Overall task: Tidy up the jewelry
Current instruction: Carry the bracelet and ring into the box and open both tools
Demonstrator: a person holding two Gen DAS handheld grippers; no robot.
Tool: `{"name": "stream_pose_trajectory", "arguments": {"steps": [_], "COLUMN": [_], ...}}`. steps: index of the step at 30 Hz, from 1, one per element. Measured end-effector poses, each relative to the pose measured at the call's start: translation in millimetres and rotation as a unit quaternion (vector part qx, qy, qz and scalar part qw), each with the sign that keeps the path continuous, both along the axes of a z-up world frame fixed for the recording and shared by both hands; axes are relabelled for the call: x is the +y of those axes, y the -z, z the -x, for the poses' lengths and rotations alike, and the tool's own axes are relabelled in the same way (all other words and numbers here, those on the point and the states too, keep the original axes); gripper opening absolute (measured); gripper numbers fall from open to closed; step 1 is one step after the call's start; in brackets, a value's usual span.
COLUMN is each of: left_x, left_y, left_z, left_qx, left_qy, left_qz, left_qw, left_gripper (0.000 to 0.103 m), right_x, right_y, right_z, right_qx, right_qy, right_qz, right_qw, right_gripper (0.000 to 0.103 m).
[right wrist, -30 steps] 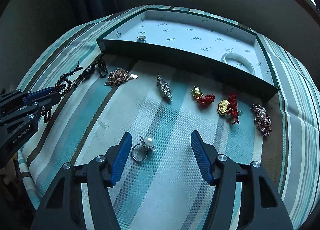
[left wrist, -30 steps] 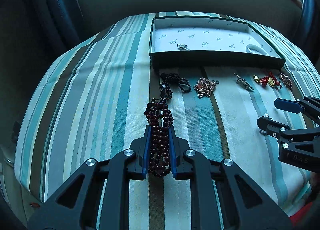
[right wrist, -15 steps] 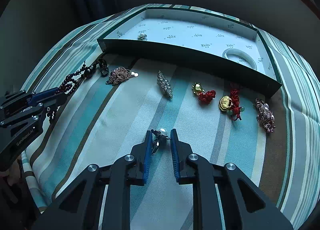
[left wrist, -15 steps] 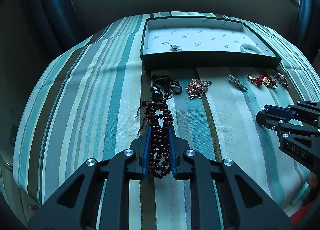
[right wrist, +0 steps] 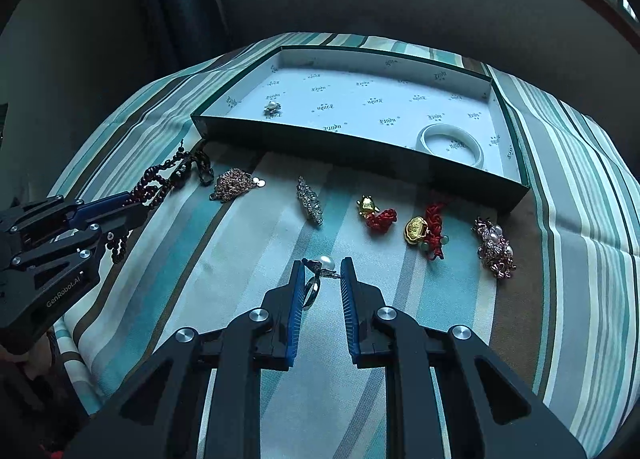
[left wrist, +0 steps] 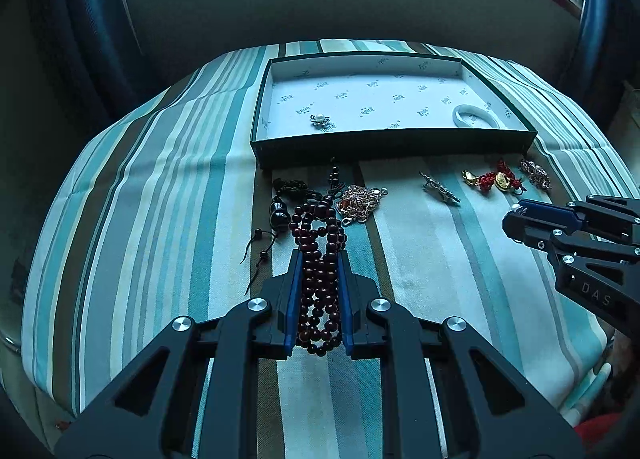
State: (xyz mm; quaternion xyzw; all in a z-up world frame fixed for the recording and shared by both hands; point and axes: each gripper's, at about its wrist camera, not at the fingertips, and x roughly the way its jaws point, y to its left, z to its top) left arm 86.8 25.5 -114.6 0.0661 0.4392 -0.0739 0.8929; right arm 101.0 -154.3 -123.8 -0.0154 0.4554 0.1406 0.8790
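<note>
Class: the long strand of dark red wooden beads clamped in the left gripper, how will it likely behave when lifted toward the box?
The dark red bead strand probably hangs floppy: its loops sag beyond the left gripper. Its trailing end may drag on the striped cloth or snag the black corded pendant.

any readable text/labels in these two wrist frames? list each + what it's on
"GenRobot.AI": white print on the side of the left gripper, seen in the right wrist view.
"DAS": partial print on the side of the right gripper, seen in the left wrist view; the rest is cut off.
Repeated small logo print on the white lining of the box: too small and skewed to read.
Nothing else carries text.
</note>
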Motion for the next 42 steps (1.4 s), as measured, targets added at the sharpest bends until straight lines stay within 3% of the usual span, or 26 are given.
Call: {"name": "stream_pose_trajectory", "arguments": {"steps": [11, 15, 22, 38, 40, 42], "left_x": [-32.3, -43.3, -57.1, -57.7, -58.1, -57.5], "left_y": [-27.1, -21.7, 10.0, 36.3, 36.1, 36.0], "left_z": [-65.9, -101.8, -143.0, -162.3, -162.9, -162.9], "left_qx": [-0.022, -0.018, 0.001, 0.011, 0.011, 0.012], "left_qy": [0.027, 0.029, 0.029, 0.031, 0.032, 0.032], "left_qz": [0.047, 0.063, 0.05, 0.04, 0.041, 0.043], "left_qw": [0.9983, 0.9974, 0.9983, 0.9987, 0.9986, 0.9985], "left_gripper": [0.016, 0.016, 0.016, 0.018, 0.023, 0.029], "right_x": [-14.3, -11.1, -5.8, -4.5, -6.7, -8.6], "right_y": [-34.9, -27.3, -0.9, 32.3, 33.5, 32.6], "right_z": [-62.4, -92.6, -124.7, -141.1, -140.3, -139.0], "right_qx": [-0.058, -0.058, -0.03, 0.004, 0.004, 0.002], "right_qy": [0.015, 0.013, 0.012, 0.019, 0.022, 0.026], "right_qz": [-0.026, -0.026, -0.022, -0.014, -0.017, -0.017], "right_qw": [0.998, 0.998, 0.999, 1.0, 1.0, 1.0], "right_gripper": [0.019, 0.019, 0.019, 0.019, 0.022, 0.033]}}
